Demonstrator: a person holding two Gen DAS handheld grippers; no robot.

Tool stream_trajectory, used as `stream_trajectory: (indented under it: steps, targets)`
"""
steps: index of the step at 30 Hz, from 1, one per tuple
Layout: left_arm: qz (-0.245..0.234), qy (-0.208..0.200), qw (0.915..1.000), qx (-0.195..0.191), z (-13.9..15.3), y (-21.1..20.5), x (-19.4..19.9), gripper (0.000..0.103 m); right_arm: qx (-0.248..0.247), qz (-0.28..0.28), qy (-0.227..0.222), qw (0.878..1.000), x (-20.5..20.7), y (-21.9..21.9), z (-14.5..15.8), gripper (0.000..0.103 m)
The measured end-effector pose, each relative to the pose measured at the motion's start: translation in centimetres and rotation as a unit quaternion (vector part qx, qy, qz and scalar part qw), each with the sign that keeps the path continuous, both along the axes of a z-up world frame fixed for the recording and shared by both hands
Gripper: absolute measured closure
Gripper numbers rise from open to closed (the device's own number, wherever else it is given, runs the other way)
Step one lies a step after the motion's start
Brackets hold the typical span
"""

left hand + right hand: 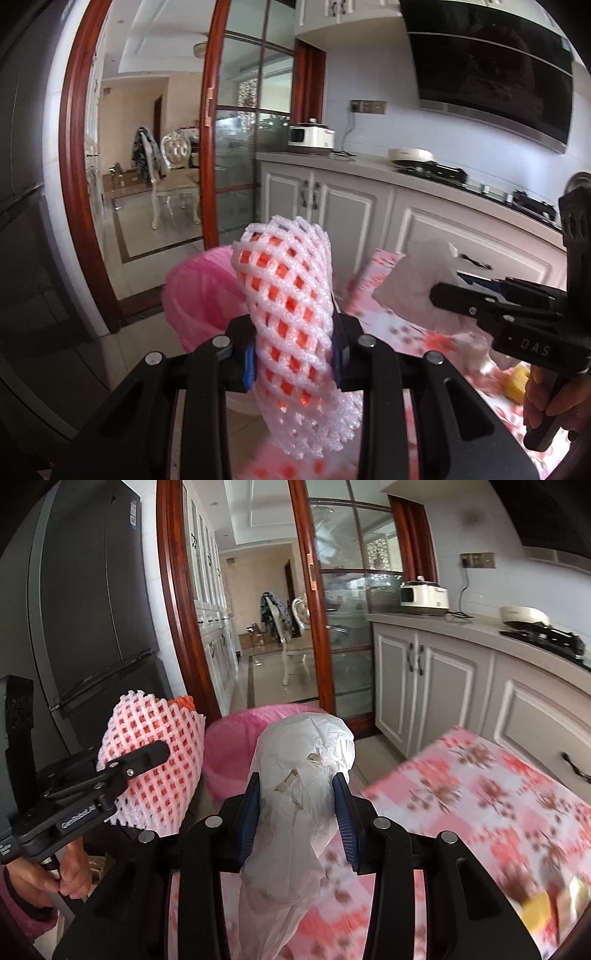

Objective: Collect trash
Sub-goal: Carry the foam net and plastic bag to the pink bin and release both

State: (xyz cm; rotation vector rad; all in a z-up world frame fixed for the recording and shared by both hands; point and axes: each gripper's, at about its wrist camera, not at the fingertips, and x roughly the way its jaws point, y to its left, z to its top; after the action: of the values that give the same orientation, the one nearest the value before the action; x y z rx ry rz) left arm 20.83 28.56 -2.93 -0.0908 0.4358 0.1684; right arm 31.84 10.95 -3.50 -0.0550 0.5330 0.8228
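Note:
My left gripper [295, 354] is shut on a white foam fruit net [291, 306] with orange showing through its mesh. The right wrist view shows that net [155, 760] at the left with the left gripper [147, 755] around it. My right gripper [301, 808] is shut on a crumpled white plastic bag [303, 775], whose tail hangs down below the jaws. The left wrist view shows the right gripper [443, 297] at the right, with the bag [417, 280] in front of it. A bin lined with a pink bag [236, 753] stands on the floor just beyond both grippers; it shows as the pink bin [199, 299] behind the net.
A table with a pink flowered cloth [480, 797] lies below and to the right. White kitchen cabinets [436, 686] with a counter, rice cooker [424, 598] and stove run along the right. A dark fridge [92, 609] stands left. A red-framed doorway [258, 627] opens ahead.

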Motion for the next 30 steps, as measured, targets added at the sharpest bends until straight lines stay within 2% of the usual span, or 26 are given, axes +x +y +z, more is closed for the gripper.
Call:
stream_trajectory:
  steps: [7,12,15,19,21,22,23,27,30]
  targets:
    - [0.032,0.008,0.9993,-0.018,0.1,6.1,5.3,0.073,0.003,0.021,0.010,1.000,4.7,5.4,-0.1,0.065]
    - [0.040,0.024,0.9983,-0.035,-0.9,9.9,9.2,0.070,0.003,0.026,0.032,0.999,8.7,9.0,-1.3,0.065]
    - [0.048,0.035,0.9971,-0.047,-1.9,11.5,11.0,0.070,0.002,0.026,0.044,0.999,10.6,10.3,-2.4,0.060]
    - [0.055,0.044,0.9961,-0.052,-3.3,12.5,12.5,0.057,0.006,0.017,0.060,0.998,12.0,11.1,-3.6,0.056]
    - [0.057,0.044,0.9960,-0.052,-3.6,12.6,12.8,0.048,0.009,0.019,0.059,0.998,12.0,11.0,-3.7,0.051]
    - [0.059,0.042,0.9961,-0.052,-3.7,12.5,12.6,0.040,0.012,0.020,0.056,0.998,11.9,10.8,-3.7,0.050]
    - [0.062,0.038,0.9961,-0.050,-3.6,12.6,12.4,0.036,0.011,0.018,0.051,0.998,11.7,10.6,-3.5,0.050]
    - [0.080,0.031,0.9951,-0.050,-3.3,12.7,11.1,0.034,0.012,0.012,0.049,0.999,11.0,9.6,-3.0,0.050]
    - [0.093,0.022,0.9939,-0.055,-2.5,12.3,9.4,0.030,0.011,0.010,0.035,0.999,9.1,8.0,-1.9,0.050]
